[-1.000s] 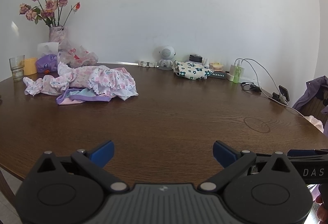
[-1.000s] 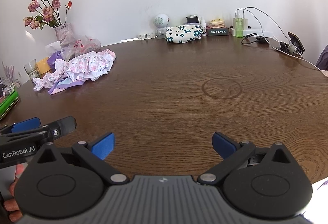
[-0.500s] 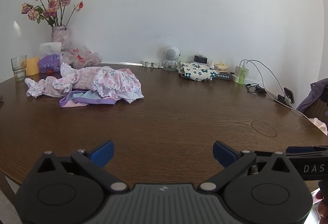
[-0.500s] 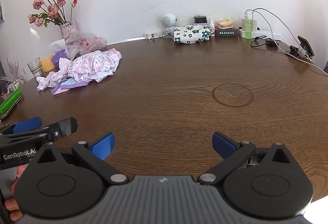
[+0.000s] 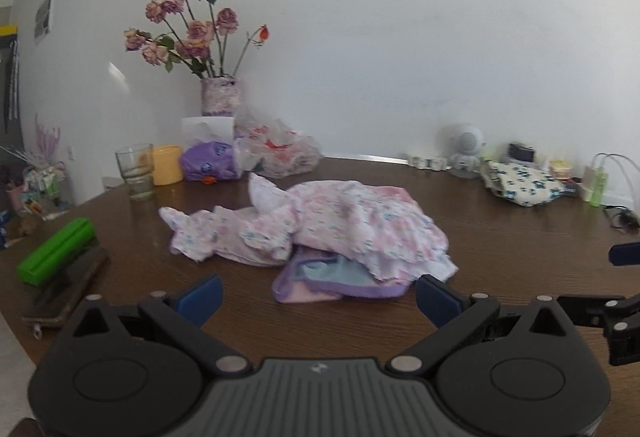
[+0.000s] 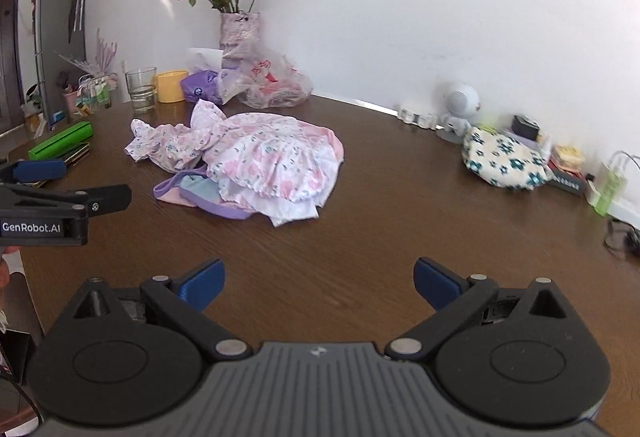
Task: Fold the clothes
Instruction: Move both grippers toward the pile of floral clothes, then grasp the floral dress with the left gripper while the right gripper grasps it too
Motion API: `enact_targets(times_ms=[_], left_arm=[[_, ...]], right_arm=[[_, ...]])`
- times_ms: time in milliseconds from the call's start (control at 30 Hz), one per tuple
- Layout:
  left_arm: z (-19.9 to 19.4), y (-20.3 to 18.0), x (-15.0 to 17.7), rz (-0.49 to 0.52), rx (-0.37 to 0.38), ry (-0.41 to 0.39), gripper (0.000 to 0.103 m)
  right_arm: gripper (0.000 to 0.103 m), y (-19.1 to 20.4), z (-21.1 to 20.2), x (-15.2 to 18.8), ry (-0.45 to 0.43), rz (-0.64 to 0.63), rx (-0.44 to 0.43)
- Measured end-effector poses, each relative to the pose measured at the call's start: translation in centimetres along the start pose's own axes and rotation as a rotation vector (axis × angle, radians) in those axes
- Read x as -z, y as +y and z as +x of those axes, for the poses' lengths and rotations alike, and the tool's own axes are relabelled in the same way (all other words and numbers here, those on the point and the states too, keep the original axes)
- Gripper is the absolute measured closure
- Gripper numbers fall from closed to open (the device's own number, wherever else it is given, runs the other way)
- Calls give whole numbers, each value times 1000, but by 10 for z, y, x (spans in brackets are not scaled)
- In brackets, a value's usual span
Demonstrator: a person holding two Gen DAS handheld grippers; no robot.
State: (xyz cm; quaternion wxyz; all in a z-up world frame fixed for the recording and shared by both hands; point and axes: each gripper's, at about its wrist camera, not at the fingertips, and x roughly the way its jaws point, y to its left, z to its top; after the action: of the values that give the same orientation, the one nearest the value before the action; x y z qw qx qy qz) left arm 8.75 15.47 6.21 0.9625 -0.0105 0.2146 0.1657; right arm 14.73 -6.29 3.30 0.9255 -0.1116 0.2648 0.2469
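Both claws hang over the near edge of the dark wooden table (image 6: 380, 221), each spread wide with nothing between its blue tips. The left claw (image 5: 318, 297) points straight at the pile of clothes (image 5: 320, 229), which lies just beyond its tips; the right claw (image 6: 318, 283) sits further off, with the pile (image 6: 256, 161) to its far left. The pile is a crumpled pink floral garment (image 6: 276, 157) heaped on a purple-edged piece (image 5: 336, 283) that pokes out at the near side. Behind it, by the wall, stand a vase of roses (image 5: 220, 97), a glass (image 5: 136, 171) and a yellow cup (image 5: 167, 165). A green box (image 5: 56, 251) lies at the left edge. Far right rests a folded flower-print cloth (image 6: 506, 163).
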Motion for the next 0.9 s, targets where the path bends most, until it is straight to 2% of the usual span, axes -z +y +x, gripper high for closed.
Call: enact_targets(times_ms=[167, 233, 267, 333, 400, 533, 567, 600, 633, 667, 700, 733, 767, 800, 867, 900], left_arm=[[56, 32, -27, 36, -67, 24, 0], [85, 41, -29, 31, -90, 65, 0], [99, 45, -31, 25, -97, 89, 0], [126, 53, -33, 26, -55, 118, 0], [149, 58, -37, 23, -18, 152, 0], [193, 51, -37, 67, -26, 224, 0], [205, 49, -36, 92, -23, 253, 0], [216, 49, -34, 104, -22, 288, 1], [225, 50, -31, 99, -27, 313, 4], [228, 52, -29, 87, -27, 315, 12], [230, 54, -28, 74, -26, 311, 21], [230, 56, -28, 67, -20, 306, 29], [228, 58, -30, 59, -7, 304, 50], [225, 61, -33, 52, 8, 301, 71], [217, 66, -38, 33, 33, 278, 88], [210, 70, -43, 21, 42, 251, 91]], right_arm=[[5, 16, 61, -48, -7, -30, -29], [10, 23, 89, -63, 2, -26, -37], [17, 24, 103, -69, 23, -3, -64], [24, 24, 133, -81, 70, 52, -127], [25, 27, 158, -89, 103, 98, -155], [25, 33, 197, -97, 174, 147, -181], [31, 33, 203, -97, 187, 158, -173], [43, 33, 209, -96, 199, 170, -161], [51, 32, 214, -96, 210, 181, -148], [68, 32, 220, -95, 222, 193, -135], [78, 30, 222, -95, 224, 204, -134], [82, 27, 222, -94, 222, 214, -144], [91, 24, 220, -94, 214, 224, -150], [96, 20, 216, -95, 199, 230, -145], [99, 10, 206, -98, 160, 240, -120], [99, 2, 197, -100, 137, 244, -104]])
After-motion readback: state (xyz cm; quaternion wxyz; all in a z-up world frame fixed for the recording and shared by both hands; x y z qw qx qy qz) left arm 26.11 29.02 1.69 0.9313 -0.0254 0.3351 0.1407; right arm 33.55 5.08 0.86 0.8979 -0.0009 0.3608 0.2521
